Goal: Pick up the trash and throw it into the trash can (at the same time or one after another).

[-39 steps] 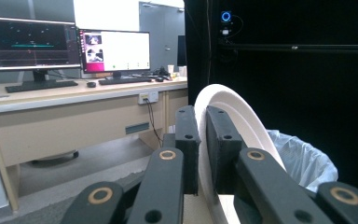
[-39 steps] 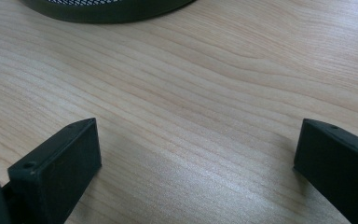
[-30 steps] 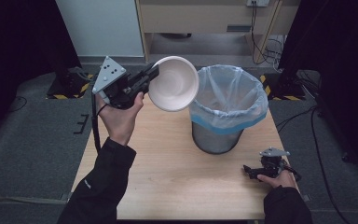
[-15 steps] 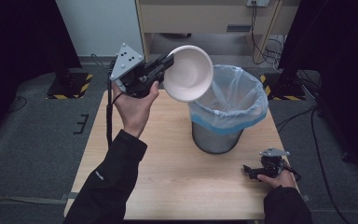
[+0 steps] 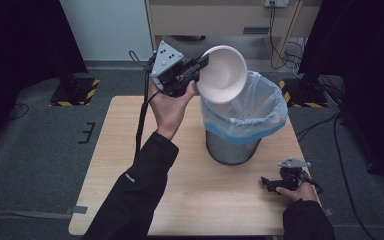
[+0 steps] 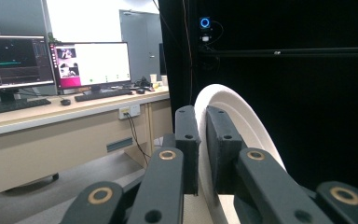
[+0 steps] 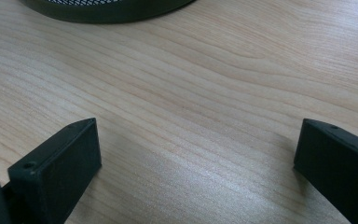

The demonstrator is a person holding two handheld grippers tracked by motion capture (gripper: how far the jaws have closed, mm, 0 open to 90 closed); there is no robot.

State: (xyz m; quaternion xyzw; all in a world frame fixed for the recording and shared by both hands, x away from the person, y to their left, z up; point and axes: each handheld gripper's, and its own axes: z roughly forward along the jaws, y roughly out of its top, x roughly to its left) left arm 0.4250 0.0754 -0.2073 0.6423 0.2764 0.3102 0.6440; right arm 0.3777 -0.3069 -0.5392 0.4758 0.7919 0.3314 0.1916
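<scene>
A white bowl (image 5: 223,73) is held up in the air, tilted on its side, over the left rim of a mesh waste bin (image 5: 232,147) lined with a blue plastic bag (image 5: 260,112). My left gripper (image 5: 200,62) is shut on the bowl's rim. In the left gripper view the bowl's rim (image 6: 242,112) is pinched between the two black jaws of the left gripper (image 6: 204,144). My right gripper (image 5: 266,183) rests low on the table near the front right corner, open. In the right gripper view the right gripper (image 7: 198,158) has bare wood between its jaws.
The bin stands at the right middle of the wooden table (image 5: 110,165); its dark base (image 7: 107,9) shows in the right gripper view. A desk with monitors (image 6: 91,63) lies beyond in the left gripper view. Dark curtains flank the table.
My left hand has carried the bowl up and to the right, from beside the bin to over its left rim. The right gripper has stayed put.
</scene>
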